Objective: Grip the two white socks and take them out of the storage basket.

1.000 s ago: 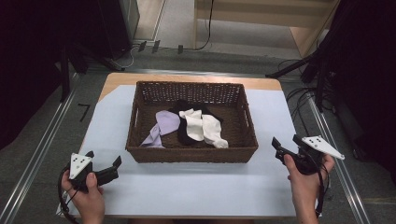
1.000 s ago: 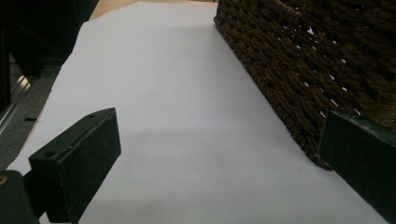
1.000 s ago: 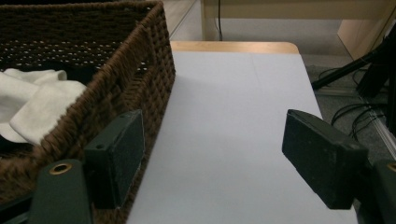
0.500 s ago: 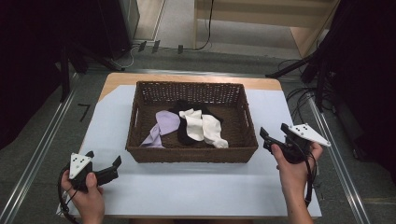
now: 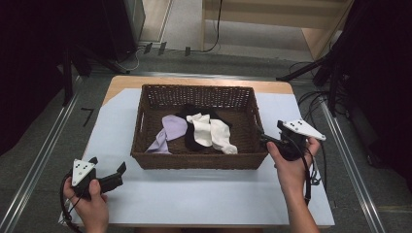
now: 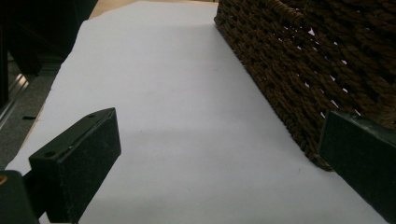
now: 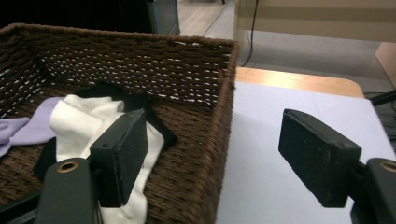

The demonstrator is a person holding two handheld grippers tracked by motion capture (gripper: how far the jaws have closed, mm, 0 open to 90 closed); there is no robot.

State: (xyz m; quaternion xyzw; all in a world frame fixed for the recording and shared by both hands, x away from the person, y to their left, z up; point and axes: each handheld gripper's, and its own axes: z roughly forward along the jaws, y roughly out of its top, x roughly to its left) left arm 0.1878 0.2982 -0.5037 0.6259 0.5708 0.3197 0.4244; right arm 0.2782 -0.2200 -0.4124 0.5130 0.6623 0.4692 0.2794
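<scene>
On a white-covered tabletop (image 5: 204, 194), a wicker basket (image 5: 199, 162) holds white socks (image 5: 211, 131); the right gripper (image 5: 266, 139), fingers wide and empty, straddles its rim and may snag the weave, while the left gripper (image 5: 119, 172), apparently equally spread, idles beside it.

Open tool (image 7: 212, 158), wicker basket (image 7: 224, 121), white sock (image 7: 88, 121)

Surface (image 5: 204, 194): wood top w/ white sheet over most of it, bare wood strip at far edge. Grey floor (image 5: 43, 145) around it; metal rails either side. Cables (image 5: 318, 99) on floor at right. Wooden furniture (image 5: 291, 14) beyond.
</scene>
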